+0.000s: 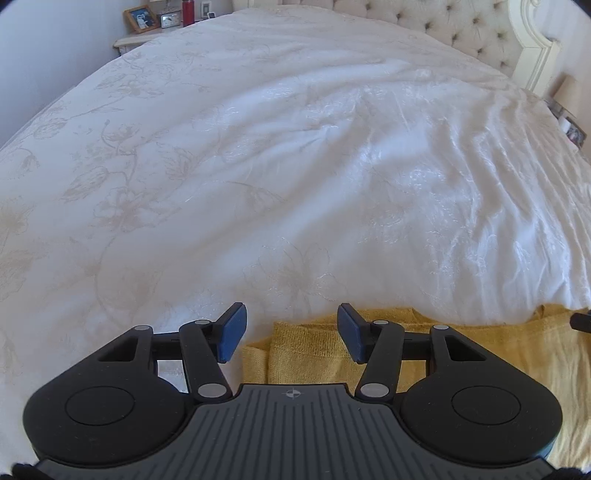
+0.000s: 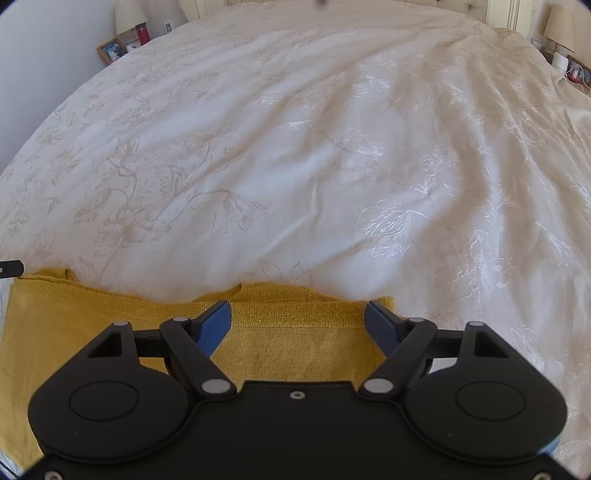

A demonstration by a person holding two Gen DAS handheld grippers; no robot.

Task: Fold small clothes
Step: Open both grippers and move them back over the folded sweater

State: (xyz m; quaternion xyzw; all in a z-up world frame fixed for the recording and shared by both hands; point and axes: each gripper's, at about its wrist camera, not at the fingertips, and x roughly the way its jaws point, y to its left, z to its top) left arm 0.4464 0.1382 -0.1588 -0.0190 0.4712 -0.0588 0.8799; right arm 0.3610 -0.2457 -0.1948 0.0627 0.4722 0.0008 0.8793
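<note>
Item: yellow knit garment point(image 2: 295, 332) at lower frame on bed point(image 2: 295, 166); I judged it soft, light, limp, best pinched at its ribbed edge; my left gripper point(image 1: 291, 332) and right gripper point(image 2: 298, 325) were spread, empty

A made bed and its bedside clutter, seen from the foot end.

A white bedspread point(image 1: 295, 155) with a faint floral pattern covers the whole bed, rumpled into soft creases toward the right side. Behind it stands a cream tufted headboard point(image 1: 461, 26) with a carved post at its corner. On the left nightstand point(image 1: 129, 42) sit a wooden picture frame point(image 1: 142, 19), a small clock point(image 1: 170, 18) and a red bottle point(image 1: 188, 12) (what the frame holds is too small to tell). On the far right another lamp point(image 2: 559, 27) with a beige shade stands beside a small white object point(image 2: 560, 62), with a framed picture just beyond it.
</note>
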